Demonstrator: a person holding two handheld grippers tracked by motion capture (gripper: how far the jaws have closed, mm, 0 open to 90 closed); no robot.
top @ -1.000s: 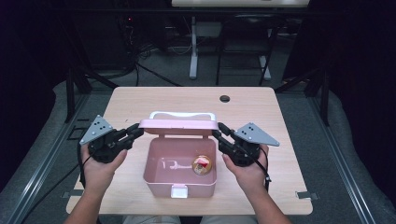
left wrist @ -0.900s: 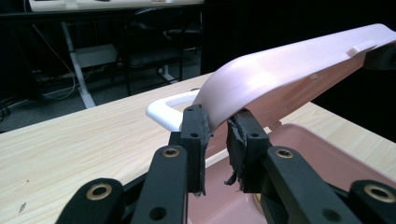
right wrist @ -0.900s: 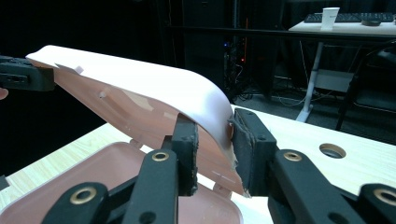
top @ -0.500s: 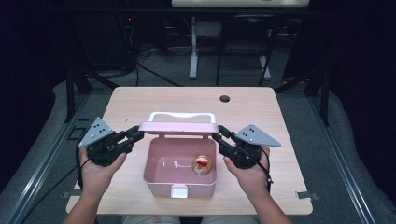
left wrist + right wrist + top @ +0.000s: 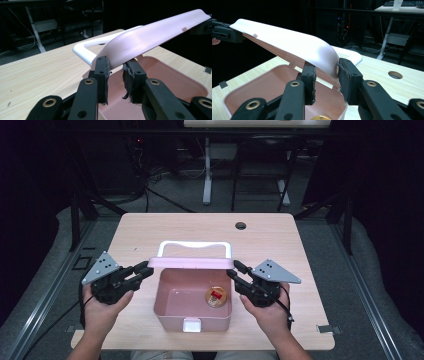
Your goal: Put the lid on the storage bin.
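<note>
A pink box (image 5: 167, 310) stands open near the table's front edge, with a round gold and red object (image 5: 216, 296) on its floor. Its pink lid (image 5: 192, 263) with a white handle (image 5: 195, 245) is tilted up over the back rim. My left gripper (image 5: 147, 268) holds the lid's left corner and my right gripper (image 5: 234, 268) holds its right corner. In the left gripper view the lid (image 5: 155, 32) runs out from between the jaws of that gripper (image 5: 115, 67). The right gripper view has the lid (image 5: 287, 42) wedged in that gripper (image 5: 325, 68). Both pairs of jaws have just been opening slightly, with the lid still between them.
A small round hole (image 5: 240, 225) sits in the tabletop near the far edge. Desk legs and cables stand on the dark floor beyond the table. Bare wood (image 5: 140, 235) lies behind and to both sides of the box.
</note>
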